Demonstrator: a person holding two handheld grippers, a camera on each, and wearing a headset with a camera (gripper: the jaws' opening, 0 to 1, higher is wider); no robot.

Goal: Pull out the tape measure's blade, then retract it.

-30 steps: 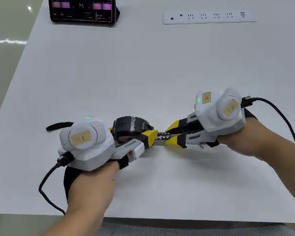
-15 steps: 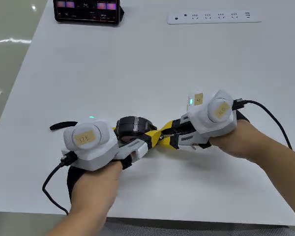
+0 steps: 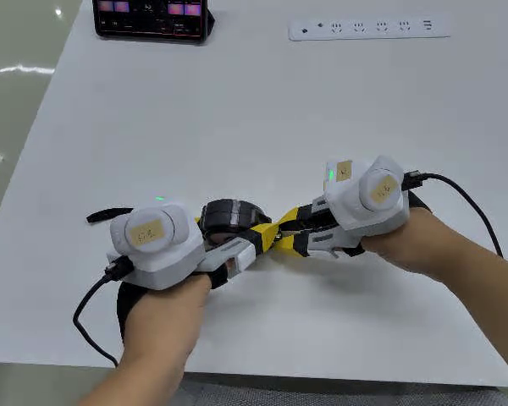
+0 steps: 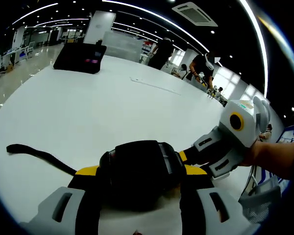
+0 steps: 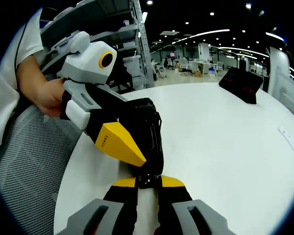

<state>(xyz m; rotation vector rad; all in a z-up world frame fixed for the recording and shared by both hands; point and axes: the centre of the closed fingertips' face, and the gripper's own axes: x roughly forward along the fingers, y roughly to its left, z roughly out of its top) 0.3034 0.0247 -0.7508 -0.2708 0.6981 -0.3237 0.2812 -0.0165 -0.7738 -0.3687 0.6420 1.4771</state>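
A black tape measure point(image 3: 229, 218) sits on the white table point(image 3: 237, 118), with my left gripper point(image 3: 252, 238) shut around its case. In the left gripper view the case point(image 4: 139, 169) fills the gap between the yellow-tipped jaws of the left gripper point(image 4: 142, 172). My right gripper point(image 3: 283, 236) is shut on the blade's end hook point(image 5: 148, 180), right at the case's mouth point(image 5: 146, 147). Almost no blade shows between the two grippers. The right gripper point(image 5: 148, 183) points at the left gripper's yellow fingertip point(image 5: 118, 142). The tape's black wrist strap point(image 3: 106, 216) trails left.
A dark tablet point(image 3: 150, 17) stands at the table's far left. A white power strip point(image 3: 368, 28) lies at the far right. The table's left edge point(image 3: 34, 127) drops to a shiny floor. Cables point(image 3: 89, 313) run off both grippers.
My right gripper has moved left toward the case, and the short stretch of blade between the grippers has gone back in. The left gripper holds still.
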